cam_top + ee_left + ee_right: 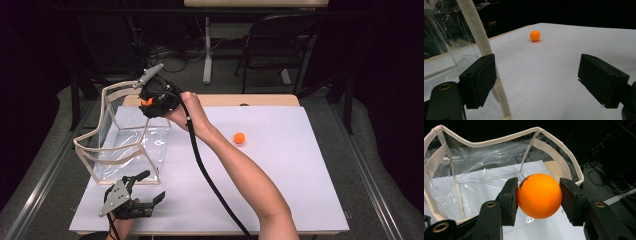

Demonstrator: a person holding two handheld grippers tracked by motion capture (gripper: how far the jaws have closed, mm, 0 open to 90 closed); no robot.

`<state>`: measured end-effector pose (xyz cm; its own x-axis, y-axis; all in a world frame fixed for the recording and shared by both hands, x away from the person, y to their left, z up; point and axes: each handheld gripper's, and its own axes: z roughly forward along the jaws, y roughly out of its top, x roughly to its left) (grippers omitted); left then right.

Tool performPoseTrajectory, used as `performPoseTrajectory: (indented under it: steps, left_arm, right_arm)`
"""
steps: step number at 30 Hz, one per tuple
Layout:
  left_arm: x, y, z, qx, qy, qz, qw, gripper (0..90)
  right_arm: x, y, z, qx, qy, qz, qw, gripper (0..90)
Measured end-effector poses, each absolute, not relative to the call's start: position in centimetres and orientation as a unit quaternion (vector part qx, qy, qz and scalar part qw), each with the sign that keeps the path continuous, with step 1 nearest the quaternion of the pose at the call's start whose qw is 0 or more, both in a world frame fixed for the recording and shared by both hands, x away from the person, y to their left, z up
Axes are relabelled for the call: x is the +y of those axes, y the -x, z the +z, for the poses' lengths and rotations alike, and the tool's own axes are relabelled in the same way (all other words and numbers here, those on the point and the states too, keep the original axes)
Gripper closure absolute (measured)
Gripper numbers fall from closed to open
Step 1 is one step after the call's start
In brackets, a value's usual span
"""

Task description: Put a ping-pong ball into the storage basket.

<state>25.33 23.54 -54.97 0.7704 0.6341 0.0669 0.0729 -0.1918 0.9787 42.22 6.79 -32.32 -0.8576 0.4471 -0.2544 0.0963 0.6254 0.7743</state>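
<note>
White paper covers the surface where the right gripper (pixel 539 197), jaws clamped on an orange ball (pixel 539 195), hangs over the clear bag's (pixel 125 145) rim; letting go off-center could bounce it out, while the left gripper (pixel 536 82) waits wide open.

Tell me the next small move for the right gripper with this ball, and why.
Probably open the jaws and drop it in. The right gripper is shut on an orange ball and, in the high view, sits at the rim of the clear bag, whose open mouth lies just beyond it. The second ball waits on the white sheet.
</note>
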Motion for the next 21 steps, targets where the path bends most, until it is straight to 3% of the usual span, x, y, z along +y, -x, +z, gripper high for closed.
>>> performPoseTrajectory:
  steps: [21]
  left_arm:
    - [23.6, -25.3, -55.0, 0.242, -0.733, 0.237, 0.589, 15.8]
  right_arm:
    - [8.5, -42.5, -32.1, 0.881, -0.149, 0.394, 0.214, 50.6]
